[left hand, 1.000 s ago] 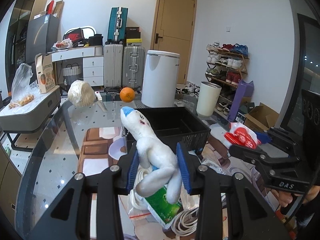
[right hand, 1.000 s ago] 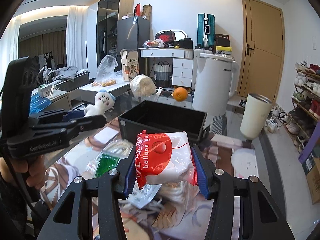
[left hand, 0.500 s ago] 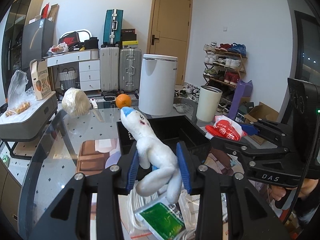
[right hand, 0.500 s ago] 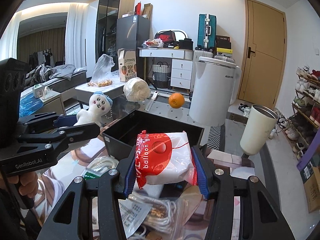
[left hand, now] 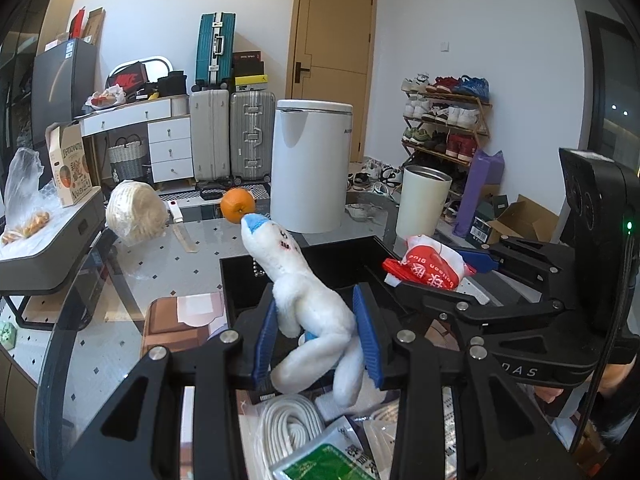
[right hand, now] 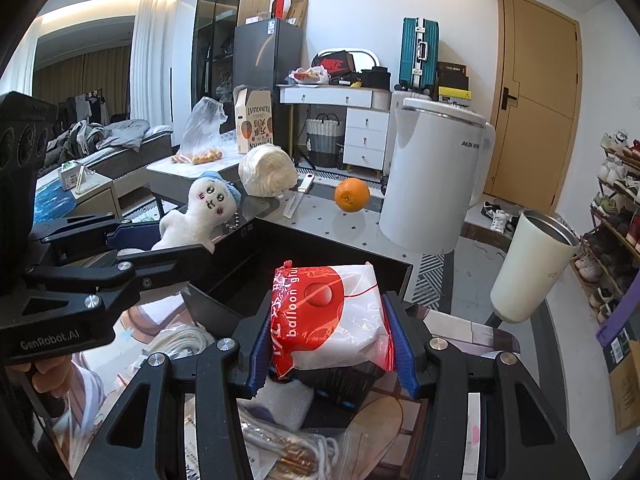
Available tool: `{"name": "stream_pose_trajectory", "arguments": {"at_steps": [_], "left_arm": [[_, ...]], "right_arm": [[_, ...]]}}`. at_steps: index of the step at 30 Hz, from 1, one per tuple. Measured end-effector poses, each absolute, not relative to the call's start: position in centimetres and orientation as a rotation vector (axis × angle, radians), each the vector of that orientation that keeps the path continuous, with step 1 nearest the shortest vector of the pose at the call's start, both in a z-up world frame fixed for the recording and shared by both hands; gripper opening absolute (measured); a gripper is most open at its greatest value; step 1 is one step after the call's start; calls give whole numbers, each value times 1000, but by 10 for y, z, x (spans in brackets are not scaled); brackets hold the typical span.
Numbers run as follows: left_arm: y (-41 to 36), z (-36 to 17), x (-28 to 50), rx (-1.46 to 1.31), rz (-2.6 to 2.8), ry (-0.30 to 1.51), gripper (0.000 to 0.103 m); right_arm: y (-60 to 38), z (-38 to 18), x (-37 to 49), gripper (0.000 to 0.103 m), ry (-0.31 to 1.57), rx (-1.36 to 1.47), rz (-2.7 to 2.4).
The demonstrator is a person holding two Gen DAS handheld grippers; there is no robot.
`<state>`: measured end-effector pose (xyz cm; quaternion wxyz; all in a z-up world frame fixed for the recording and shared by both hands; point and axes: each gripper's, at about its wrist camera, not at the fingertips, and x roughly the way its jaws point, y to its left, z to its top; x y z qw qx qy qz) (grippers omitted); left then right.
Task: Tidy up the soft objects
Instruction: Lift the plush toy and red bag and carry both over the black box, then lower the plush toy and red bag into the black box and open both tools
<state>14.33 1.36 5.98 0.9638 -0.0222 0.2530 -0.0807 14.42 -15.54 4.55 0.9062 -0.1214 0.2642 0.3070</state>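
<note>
My left gripper is shut on a white plush doll with a blue cap, held above the near left corner of a black bin. The doll's face shows in the right wrist view, at the bin's left wall. My right gripper is shut on a red and white balloon-glue packet, held over the bin's near edge. From the left wrist view that packet hangs at the bin's right side.
On the glass table lie an orange, a cream yarn ball, a white kettle and a cream tumbler. Coiled white cable and a green packet lie under the grippers. A hand holds the left gripper.
Both grippers have moved forward toward the black bin with their loads still held. The doll now overlaps the bin's near corner, and the packet sits over the bin's edge.
</note>
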Motion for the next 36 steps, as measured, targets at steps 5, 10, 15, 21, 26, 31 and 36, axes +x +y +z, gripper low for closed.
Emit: {"name": "stream_pose_trajectory", "arguments": {"at_steps": [5, 10, 15, 21, 26, 31, 36], "left_arm": [[13, 54, 157, -24, -166, 529, 36], [17, 49, 169, -23, -171, 552, 36], [20, 44, 179, -31, -169, 571, 36], [22, 38, 186, -42, -170, 591, 36], [19, 35, 193, -38, -174, 608, 36], [19, 30, 197, -32, -174, 623, 36], [18, 28, 198, -25, -166, 635, 36]], "right_arm": [[-149, 41, 156, 51, 564, -257, 637], [-143, 36, 166, 51, 581, -280, 637], [-133, 31, 180, 51, 596, -297, 643], [-126, 25, 189, 51, 612, -314, 652], [-127, 22, 193, 51, 618, -324, 652], [-125, 20, 194, 51, 621, -336, 650], [-122, 19, 196, 58, 627, -353, 651]]}}
